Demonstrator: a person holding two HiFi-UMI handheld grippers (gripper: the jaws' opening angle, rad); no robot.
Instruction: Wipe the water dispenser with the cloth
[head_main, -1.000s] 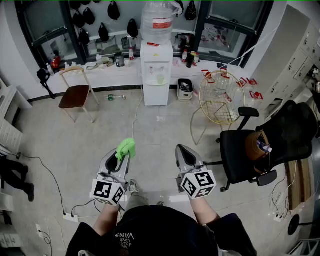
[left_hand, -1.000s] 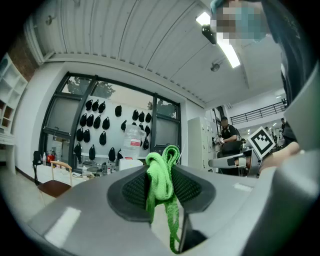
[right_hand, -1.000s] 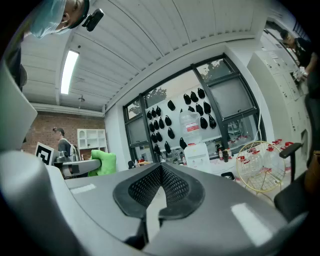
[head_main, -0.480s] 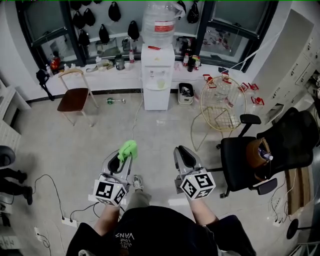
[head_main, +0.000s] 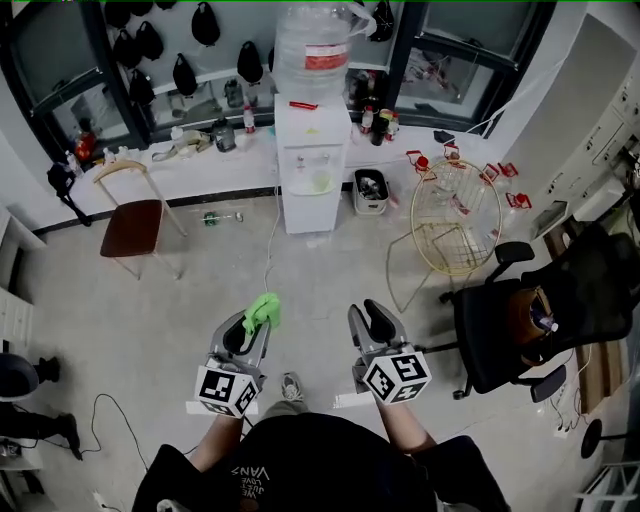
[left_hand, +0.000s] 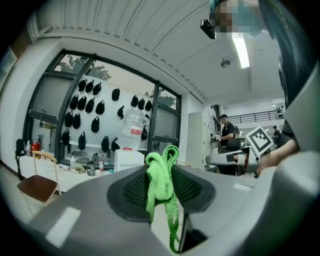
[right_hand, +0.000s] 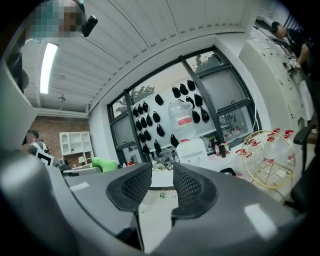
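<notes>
The white water dispenser stands against the far counter with a big clear bottle on top. It is well ahead of both grippers. My left gripper is shut on a bright green cloth, which bunches up between the mesh pads and hangs down in the left gripper view. My right gripper is open; its jaws have just been opening and nothing is between them. In the right gripper view the dispenser shows past the gap of the right gripper.
A wooden chair stands at the left and a gold wire chair at the right of the dispenser. A black office chair is close on my right. A small bin and a floor cable lie near the dispenser.
Both grippers and the camera have moved forward across the floor toward the dispenser, which now looks nearer. The cloth stays pinched in the left gripper.
</notes>
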